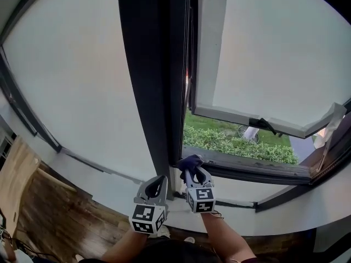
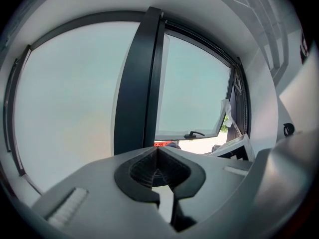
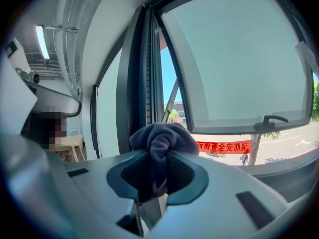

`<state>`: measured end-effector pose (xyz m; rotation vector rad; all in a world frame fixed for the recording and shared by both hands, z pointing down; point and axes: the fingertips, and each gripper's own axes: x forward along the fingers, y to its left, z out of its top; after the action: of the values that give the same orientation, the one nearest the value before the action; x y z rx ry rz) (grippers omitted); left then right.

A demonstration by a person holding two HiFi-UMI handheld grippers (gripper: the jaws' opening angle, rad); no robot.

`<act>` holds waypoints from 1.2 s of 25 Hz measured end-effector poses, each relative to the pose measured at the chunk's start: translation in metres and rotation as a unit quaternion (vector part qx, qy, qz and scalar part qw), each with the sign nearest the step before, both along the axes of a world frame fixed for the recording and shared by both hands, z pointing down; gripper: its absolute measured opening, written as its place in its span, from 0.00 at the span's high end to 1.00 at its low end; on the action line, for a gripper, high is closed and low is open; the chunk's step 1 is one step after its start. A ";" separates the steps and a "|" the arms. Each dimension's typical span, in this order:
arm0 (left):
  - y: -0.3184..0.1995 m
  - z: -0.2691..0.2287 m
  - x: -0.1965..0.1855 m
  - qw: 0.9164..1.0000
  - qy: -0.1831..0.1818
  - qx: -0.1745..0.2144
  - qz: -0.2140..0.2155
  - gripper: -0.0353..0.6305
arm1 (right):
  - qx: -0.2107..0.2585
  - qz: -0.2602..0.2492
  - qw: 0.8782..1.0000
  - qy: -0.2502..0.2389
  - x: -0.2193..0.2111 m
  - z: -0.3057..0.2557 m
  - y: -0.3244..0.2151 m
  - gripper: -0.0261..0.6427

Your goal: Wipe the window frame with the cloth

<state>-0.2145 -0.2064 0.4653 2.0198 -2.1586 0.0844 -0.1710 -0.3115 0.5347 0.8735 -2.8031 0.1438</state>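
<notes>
A bunched dark blue cloth [image 1: 190, 162] [image 3: 163, 138] is pinched in my right gripper [image 1: 193, 172] [image 3: 158, 159], which is shut on it. The cloth sits at the bottom corner of the opening, where the dark vertical window frame [image 1: 156, 81] [image 3: 142, 78] meets the dark lower frame rail [image 1: 247, 169]. My left gripper [image 1: 157, 185] [image 2: 157, 156] is shut with nothing in it, just left of the right one and below the vertical frame [image 2: 142, 83]. The window sash [image 1: 258, 53] [image 3: 234, 59] is swung outward, and its black handle [image 1: 262, 124] [image 3: 271, 119] shows on the bottom edge.
A white sill [image 1: 230, 215] runs under the frame. Frosted fixed glass [image 1: 71, 75] fills the left. Wooden floor [image 1: 60, 218] and a light wooden board [image 1: 16, 174] lie lower left. Green hedge [image 1: 230, 141] shows outside through the gap.
</notes>
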 end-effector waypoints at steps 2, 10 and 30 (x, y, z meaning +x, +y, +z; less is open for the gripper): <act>0.001 0.000 -0.004 1.000 0.000 0.001 -0.005 0.94 | -0.006 -0.003 1.000 0.013 -0.010 0.009 -0.006 0.83; 0.004 0.000 -0.023 1.000 0.001 0.002 -0.025 0.94 | -0.013 -0.010 0.998 0.068 -0.039 0.042 -0.022 0.84; -0.019 -0.002 -0.015 1.000 0.014 0.012 -0.008 0.94 | 0.052 -0.002 0.981 0.187 -0.038 0.050 -0.020 0.85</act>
<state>-0.2297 -0.2249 0.4632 2.0023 -2.1686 0.0280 -0.2093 -0.3315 0.5846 0.8178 -2.4777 -0.1555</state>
